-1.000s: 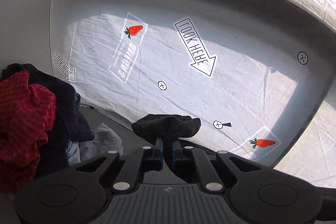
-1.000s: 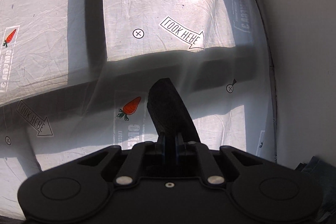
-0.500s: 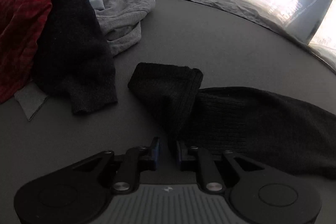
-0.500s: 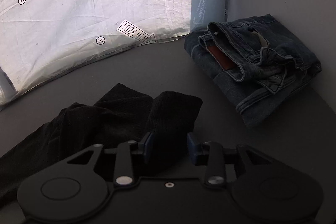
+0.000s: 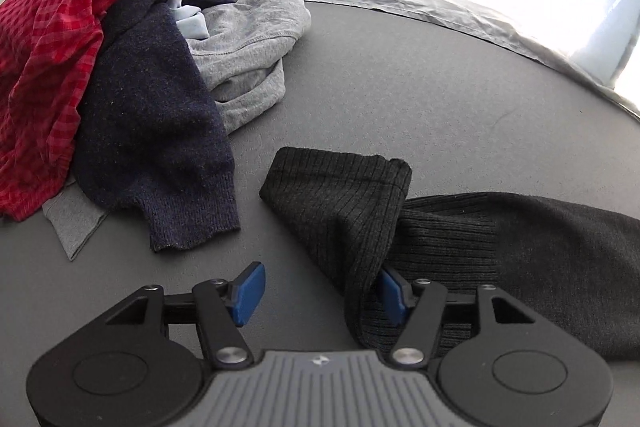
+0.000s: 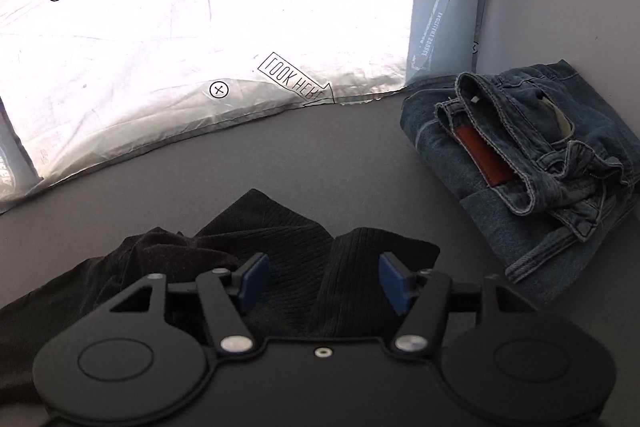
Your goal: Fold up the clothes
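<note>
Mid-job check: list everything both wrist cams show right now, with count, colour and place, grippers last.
black ribbed knit garment: 1, black, flat on the table, spread between both grippers
navy knit sweater: 1, dark blue, in the pile left of the black garment
red checked garment: 1, red, leftmost in the pile
grey garment: 1, light grey, behind the navy sweater
pale blue cloth: 1 scrap, tucked into the pile
folded jeans: 1, blue denim, far right by the wall
table: 1, dark grey
printed sheet: 1, white, behind the table
left gripper: open, over the garment's edge
right gripper: open, over the garment
</note>
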Demonstrator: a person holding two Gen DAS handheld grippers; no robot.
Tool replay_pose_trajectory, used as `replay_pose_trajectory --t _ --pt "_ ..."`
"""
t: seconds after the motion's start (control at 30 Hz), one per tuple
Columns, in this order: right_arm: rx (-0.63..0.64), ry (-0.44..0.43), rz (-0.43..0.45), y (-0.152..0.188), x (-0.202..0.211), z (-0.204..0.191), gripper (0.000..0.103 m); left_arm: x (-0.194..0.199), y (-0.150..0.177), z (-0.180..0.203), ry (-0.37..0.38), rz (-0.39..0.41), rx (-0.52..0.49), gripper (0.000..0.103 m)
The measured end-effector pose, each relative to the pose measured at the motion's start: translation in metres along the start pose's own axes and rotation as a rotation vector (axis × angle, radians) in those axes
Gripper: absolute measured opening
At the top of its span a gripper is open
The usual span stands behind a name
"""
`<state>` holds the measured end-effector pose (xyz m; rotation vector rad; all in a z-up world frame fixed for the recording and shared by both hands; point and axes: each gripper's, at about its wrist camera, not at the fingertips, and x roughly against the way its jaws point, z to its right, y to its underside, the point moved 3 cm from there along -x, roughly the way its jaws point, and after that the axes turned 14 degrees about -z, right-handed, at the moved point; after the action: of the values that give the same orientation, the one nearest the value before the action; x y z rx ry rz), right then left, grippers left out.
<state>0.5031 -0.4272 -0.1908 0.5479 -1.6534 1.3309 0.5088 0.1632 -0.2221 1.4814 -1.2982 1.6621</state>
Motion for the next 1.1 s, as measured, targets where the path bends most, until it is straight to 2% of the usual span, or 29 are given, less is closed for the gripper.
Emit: replay_pose_trajectory --t 0.2,0.27,0.47,0.57,0.6,0.63,0.67,0.73,0.77,0.8,0.9,0.97,1.03,1.1 --pt "0.071 -0.096 -0.025 -0.042 -0.049 -0.016 0.064 -0.009 -0.014 0.004 -0.007 -0.01 0.001 0.064" --pt "0.093 -0.107 -0.044 -0.051 -0.066 -0.022 0.064 -0.012 -0.02 0.008 -0.018 -0.008 -0.005 0.071" --pt "0.156 -0.182 -0.104 -0.062 -0.106 -0.044 0.068 -0.018 -0.034 0.012 -0.002 -0.021 0.032 0.078" --pt "0.191 -0.18 -0.156 -0.062 -0.122 -0.056 0.066 -0.019 -0.038 0.012 0.006 -0.03 0.037 0.079" --pt "0.203 -0.17 -0.181 -0.061 -0.127 -0.06 0.06 -0.019 -0.038 0.012 0.006 -0.033 0.035 0.079" --pt "0.211 -0.157 -0.183 -0.06 -0.129 -0.063 0.058 -0.018 -0.038 0.012 0.005 -0.034 0.03 0.079" --pt "0.215 -0.151 -0.178 -0.059 -0.128 -0.065 0.05 -0.018 -0.037 0.013 0.004 -0.033 0.025 0.079" --pt "0.19 -0.159 -0.174 -0.06 -0.127 -0.064 0.015 -0.018 -0.037 0.012 0.006 -0.032 0.023 0.079" --pt "0.157 -0.172 -0.179 -0.063 -0.127 -0.061 0.004 -0.019 -0.036 0.012 0.009 -0.033 0.027 0.079" --pt "0.126 -0.18 -0.17 -0.066 -0.127 -0.056 0.003 -0.019 -0.037 0.012 0.013 -0.035 0.03 0.079" --pt "0.11 -0.109 -0.066 -0.085 -0.115 -0.042 0.002 -0.018 -0.038 0.012 0.014 -0.032 0.025 0.077" --pt "0.08 -0.065 0.009 -0.105 -0.102 -0.028 0.002 -0.017 -0.039 0.015 0.015 -0.02 0.011 0.071" --pt "0.02 -0.06 0.062 -0.122 -0.094 -0.012 0.002 -0.017 -0.039 0.018 0.034 -0.014 0.0 0.068" --pt "0.003 0.006 0.11 -0.134 -0.087 -0.001 0.002 -0.016 -0.039 0.023 0.061 -0.007 -0.001 0.061"
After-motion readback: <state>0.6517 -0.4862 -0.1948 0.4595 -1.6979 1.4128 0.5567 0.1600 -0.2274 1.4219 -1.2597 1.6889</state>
